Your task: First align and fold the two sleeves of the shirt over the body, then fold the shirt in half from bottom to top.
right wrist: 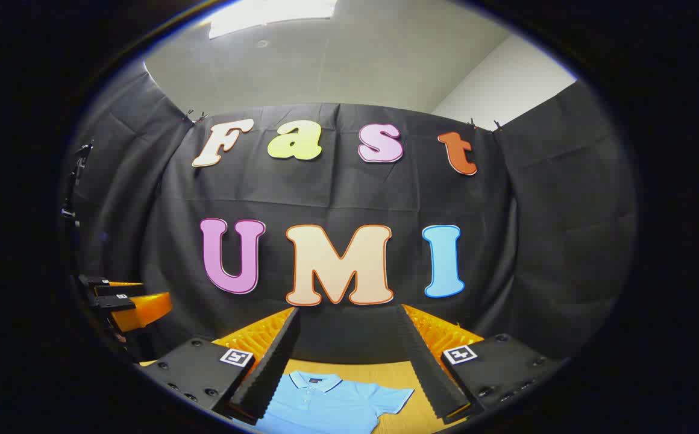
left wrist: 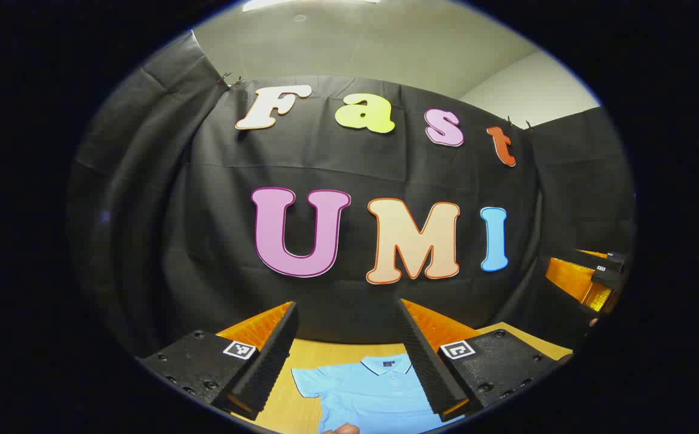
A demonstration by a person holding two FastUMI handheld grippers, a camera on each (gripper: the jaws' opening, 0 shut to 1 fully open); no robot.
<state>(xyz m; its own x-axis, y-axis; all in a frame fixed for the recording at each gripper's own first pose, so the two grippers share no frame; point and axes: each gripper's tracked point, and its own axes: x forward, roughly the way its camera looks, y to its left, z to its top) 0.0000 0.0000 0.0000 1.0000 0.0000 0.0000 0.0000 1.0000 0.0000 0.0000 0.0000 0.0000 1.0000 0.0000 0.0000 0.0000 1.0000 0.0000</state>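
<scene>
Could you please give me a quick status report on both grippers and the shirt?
Left gripper open, held above table. Right gripper open, also raised. Shirt flat, sleeves unfolded. Nothing in the way.

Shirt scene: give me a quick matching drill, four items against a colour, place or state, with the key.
Items:
1. shirt
2. table
3. left gripper
4. collar

Descriptions:
A. wooden, under the shirt
B. open, held above the table
C. light blue, lying flat with sleeves unfolded
D. at the shirt's far end, toward the booth wall

Pairs: 1-C, 2-A, 3-B, 4-D
</scene>
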